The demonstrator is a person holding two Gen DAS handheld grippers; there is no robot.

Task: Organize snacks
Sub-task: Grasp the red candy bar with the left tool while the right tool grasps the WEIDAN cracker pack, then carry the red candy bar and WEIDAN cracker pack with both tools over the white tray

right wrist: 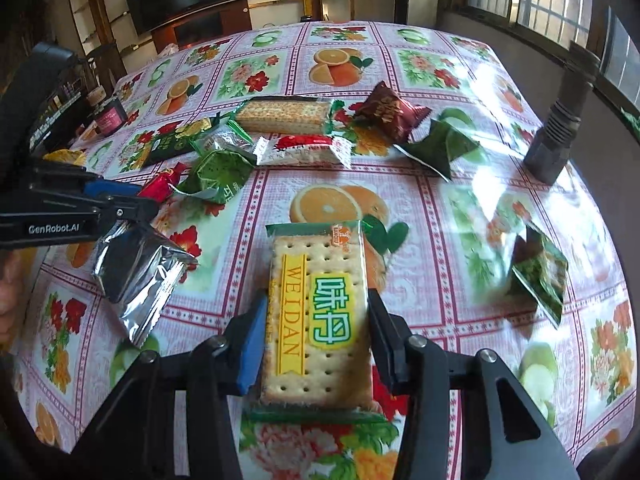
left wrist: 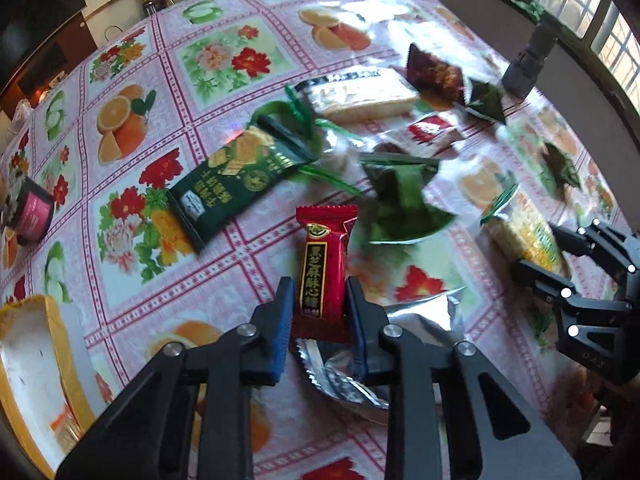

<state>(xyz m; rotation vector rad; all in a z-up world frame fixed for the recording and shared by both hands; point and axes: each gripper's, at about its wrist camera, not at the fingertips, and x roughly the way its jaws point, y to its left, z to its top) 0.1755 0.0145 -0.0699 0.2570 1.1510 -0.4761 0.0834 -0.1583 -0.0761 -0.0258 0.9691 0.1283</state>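
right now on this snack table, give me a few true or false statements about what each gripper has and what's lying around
1. The left gripper is shut on the red candy bar. True.
2. The right gripper has a silver foil packet between its fingers. False: the cracker pack with the yellow stripe sits between them; the silver packet lies on the tablecloth to its left.
3. The dark green wafer packet lies flat on the tablecloth, not held. True.
4. The tablecloth is plain white. False: it is a pink grid with printed oranges and flowers.
5. A yellow-rimmed box stands at the left edge of the left wrist view. True.
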